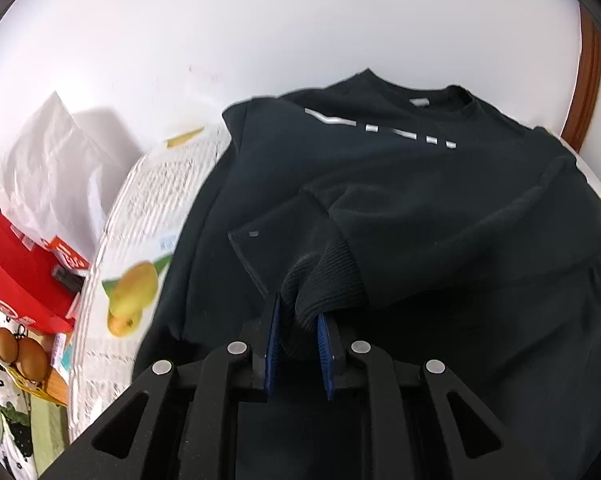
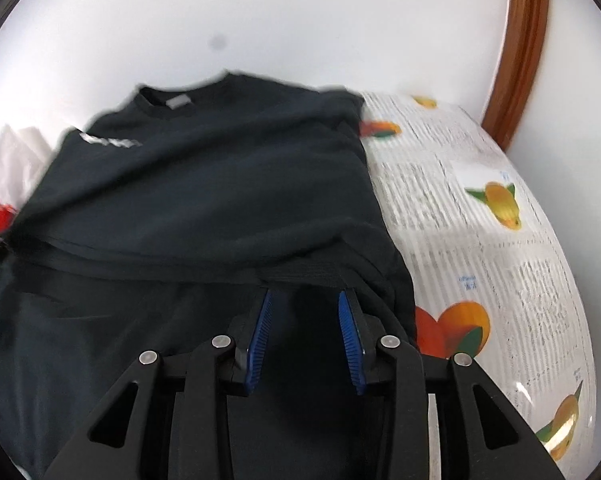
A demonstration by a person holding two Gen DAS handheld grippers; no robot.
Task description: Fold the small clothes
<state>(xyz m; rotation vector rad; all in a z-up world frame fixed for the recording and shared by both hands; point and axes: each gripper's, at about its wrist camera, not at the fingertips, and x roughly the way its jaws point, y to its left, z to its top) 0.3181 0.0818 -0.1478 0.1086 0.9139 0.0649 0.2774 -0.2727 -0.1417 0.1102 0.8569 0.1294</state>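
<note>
My left fingers [image 1: 298, 316] pinch the black sweatshirt [image 1: 380, 184]'s ribbed cuff [image 1: 324, 280], while my right fingers [image 2: 305, 304] hang spread over its hem.

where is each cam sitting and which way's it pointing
Left wrist: rides the left gripper, looking forward over the black sweatshirt toward its collar and the white wall; its blue pads pinch a ribbed sleeve cuff.
Right wrist: rides the right gripper, looking up the sweatshirt's other side; jaws parted with nothing between, fruit-print tablecloth to the right.
Shared: sweatshirt, tablecloth, wall, brown wooden frame.
</note>
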